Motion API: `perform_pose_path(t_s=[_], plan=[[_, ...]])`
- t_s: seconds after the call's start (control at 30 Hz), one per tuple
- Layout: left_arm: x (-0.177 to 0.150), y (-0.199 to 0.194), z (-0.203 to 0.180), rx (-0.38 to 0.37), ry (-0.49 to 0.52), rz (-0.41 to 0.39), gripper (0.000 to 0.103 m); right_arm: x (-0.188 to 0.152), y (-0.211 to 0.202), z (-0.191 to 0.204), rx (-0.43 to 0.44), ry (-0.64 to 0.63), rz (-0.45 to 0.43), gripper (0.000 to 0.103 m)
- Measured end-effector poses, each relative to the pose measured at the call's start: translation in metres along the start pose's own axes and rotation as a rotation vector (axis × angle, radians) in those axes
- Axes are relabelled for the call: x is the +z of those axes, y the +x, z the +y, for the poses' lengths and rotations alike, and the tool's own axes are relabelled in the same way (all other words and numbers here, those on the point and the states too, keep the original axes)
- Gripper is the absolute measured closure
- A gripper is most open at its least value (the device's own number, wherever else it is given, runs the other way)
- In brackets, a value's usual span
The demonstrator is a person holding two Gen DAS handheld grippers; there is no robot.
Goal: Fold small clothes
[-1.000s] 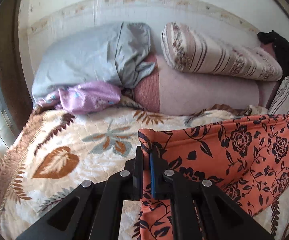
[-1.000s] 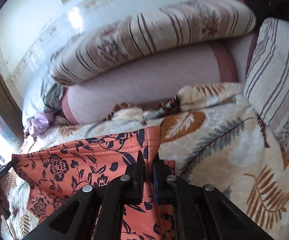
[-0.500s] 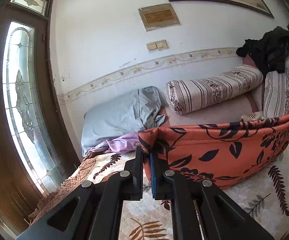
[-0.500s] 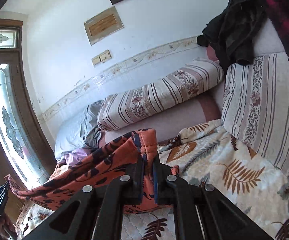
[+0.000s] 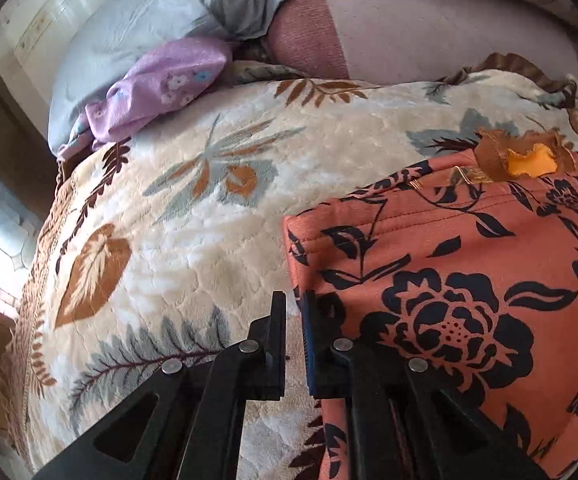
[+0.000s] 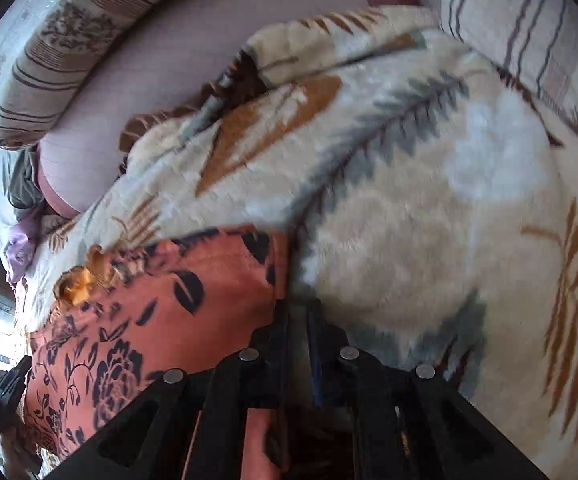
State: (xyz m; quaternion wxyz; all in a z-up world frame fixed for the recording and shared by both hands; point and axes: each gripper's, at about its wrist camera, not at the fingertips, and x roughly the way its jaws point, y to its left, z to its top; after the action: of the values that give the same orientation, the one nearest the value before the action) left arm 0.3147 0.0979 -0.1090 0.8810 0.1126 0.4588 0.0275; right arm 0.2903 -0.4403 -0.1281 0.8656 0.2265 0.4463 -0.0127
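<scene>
The orange garment with a dark flower print [image 5: 469, 300] lies flat on the leaf-patterned blanket [image 5: 193, 216]. A second orange cloth edge [image 5: 529, 162] pokes out at its far hem. My left gripper [image 5: 293, 300] sits at the garment's left edge, jaws nearly together with a narrow gap, and the cloth lies beside the right finger, not between them. In the right wrist view the garment [image 6: 161, 312] lies left of my right gripper [image 6: 299, 312], which is at its right corner with a narrow gap and no cloth visibly pinched. The left gripper also shows in the right wrist view [image 6: 5, 392].
A purple cloth [image 5: 161, 88] and a grey pillow [image 5: 141, 24] lie at the far left of the bed. A striped bolster [image 6: 73, 40] and a mauve cushion [image 5: 429, 28] line the wall. A striped backrest [image 6: 537, 28] stands at the right.
Both grippers came down from holding the garment stretched in the air to the blanket. The garment now lies flat and seems released from both jaws.
</scene>
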Motion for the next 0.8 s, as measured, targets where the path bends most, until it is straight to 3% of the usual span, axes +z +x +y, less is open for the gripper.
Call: perform_pose_path(t_s=[0.03,0.1,0.17,0.2,0.23,0.37,0.53,0.63,0.7,0.8], plan=[[-0.005,-0.007,0.008,-0.014,-0.031,-0.027,0.094,-0.008,-0.012,-0.004,0.006,0.009,-0.028,0.091],[-0.013,-0.026,0.025,-0.031,-0.075,-0.087,0.056,-0.026,-0.039,-0.014,0.016,0.029,-0.084,0.081],[-0.014,-0.052,0.042,-0.028,-0.123,-0.184,0.044,-0.041,-0.064,-0.022,0.020,0.040,-0.114,0.060],[-0.018,-0.065,0.049,-0.036,-0.144,-0.220,0.040,-0.047,-0.077,-0.024,0.028,0.042,-0.132,0.042],[-0.021,-0.075,0.055,-0.063,-0.156,-0.237,0.039,-0.053,-0.088,-0.024,0.033,0.037,-0.150,0.035],[-0.019,-0.079,0.055,-0.220,-0.102,-0.180,0.038,-0.059,-0.113,-0.013,0.086,-0.002,-0.135,0.035],[-0.005,-0.039,0.028,-0.195,-0.009,-0.064,0.039,-0.067,-0.112,0.006,0.162,-0.012,-0.111,0.035],[0.004,-0.034,0.016,-0.253,0.005,-0.081,0.041,-0.072,-0.113,0.023,0.240,-0.047,-0.091,0.035],[0.010,-0.028,0.004,-0.228,0.047,-0.096,0.041,-0.071,-0.105,0.037,0.340,-0.084,-0.037,0.035],[0.016,0.017,-0.012,-0.026,0.154,0.010,0.040,-0.060,-0.066,0.056,0.467,-0.109,0.109,0.031]])
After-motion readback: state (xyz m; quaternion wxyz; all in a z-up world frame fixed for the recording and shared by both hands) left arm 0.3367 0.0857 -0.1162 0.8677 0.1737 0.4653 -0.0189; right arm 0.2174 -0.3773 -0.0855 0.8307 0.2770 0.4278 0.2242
